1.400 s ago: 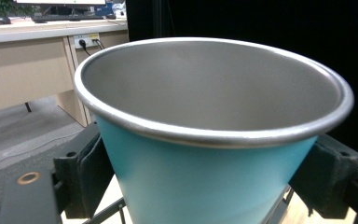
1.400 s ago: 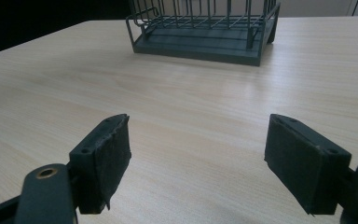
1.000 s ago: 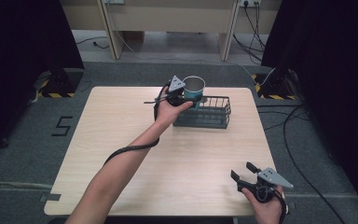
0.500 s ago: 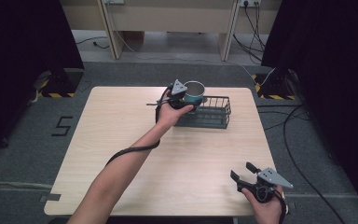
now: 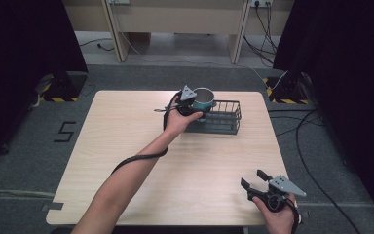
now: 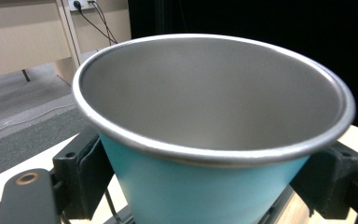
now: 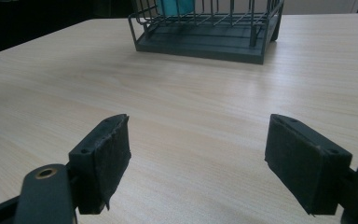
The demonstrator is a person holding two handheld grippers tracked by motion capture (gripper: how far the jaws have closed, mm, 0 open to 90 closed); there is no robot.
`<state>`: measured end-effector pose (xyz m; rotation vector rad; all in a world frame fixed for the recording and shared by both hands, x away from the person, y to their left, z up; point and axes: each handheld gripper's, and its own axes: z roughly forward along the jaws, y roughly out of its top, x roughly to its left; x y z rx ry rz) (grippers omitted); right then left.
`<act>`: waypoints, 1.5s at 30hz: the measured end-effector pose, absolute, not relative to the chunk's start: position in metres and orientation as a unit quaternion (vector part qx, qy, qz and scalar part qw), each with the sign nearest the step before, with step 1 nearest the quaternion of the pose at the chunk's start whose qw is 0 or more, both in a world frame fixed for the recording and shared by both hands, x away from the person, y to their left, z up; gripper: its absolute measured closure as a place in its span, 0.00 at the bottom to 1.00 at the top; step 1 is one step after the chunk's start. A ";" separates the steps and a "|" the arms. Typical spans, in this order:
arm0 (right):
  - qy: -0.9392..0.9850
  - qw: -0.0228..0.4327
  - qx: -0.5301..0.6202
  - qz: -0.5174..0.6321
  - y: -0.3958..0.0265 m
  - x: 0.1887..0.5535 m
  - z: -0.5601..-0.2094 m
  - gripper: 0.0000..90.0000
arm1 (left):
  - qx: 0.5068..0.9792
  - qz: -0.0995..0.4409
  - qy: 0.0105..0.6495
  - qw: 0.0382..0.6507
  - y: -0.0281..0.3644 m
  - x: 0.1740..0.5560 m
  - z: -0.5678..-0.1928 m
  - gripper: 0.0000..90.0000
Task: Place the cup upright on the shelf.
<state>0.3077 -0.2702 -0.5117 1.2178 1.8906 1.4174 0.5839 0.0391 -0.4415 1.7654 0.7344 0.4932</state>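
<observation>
We hold the cup (image 6: 205,140) tight in our left gripper (image 5: 191,103), over the rack's (image 5: 224,122) near end. Our right gripper (image 7: 198,163) stays wide, low over the surface (image 5: 126,126).

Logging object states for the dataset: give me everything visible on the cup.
The cup is a tapered tumbler, teal outside, dull grey metal inside with a rolled metal rim. It looks empty and stands roughly upright, mouth up. The left gripper clamps it, one black jaw on each side of its wall. In the high view it is at the left end of the dark wire basket; whether it rests on the basket's floor cannot be told.
</observation>
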 end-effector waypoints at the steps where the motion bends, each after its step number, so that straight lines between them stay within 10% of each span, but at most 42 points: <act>1: 0.691 0.239 0.445 0.518 -0.270 0.308 -0.512 0.25 | 0.747 0.210 0.312 0.549 0.039 0.584 -0.442 0.17; 45: 0.691 0.231 0.448 0.518 -0.270 0.308 -0.512 0.25 | 0.756 0.216 0.301 0.540 0.054 0.573 -0.440 0.16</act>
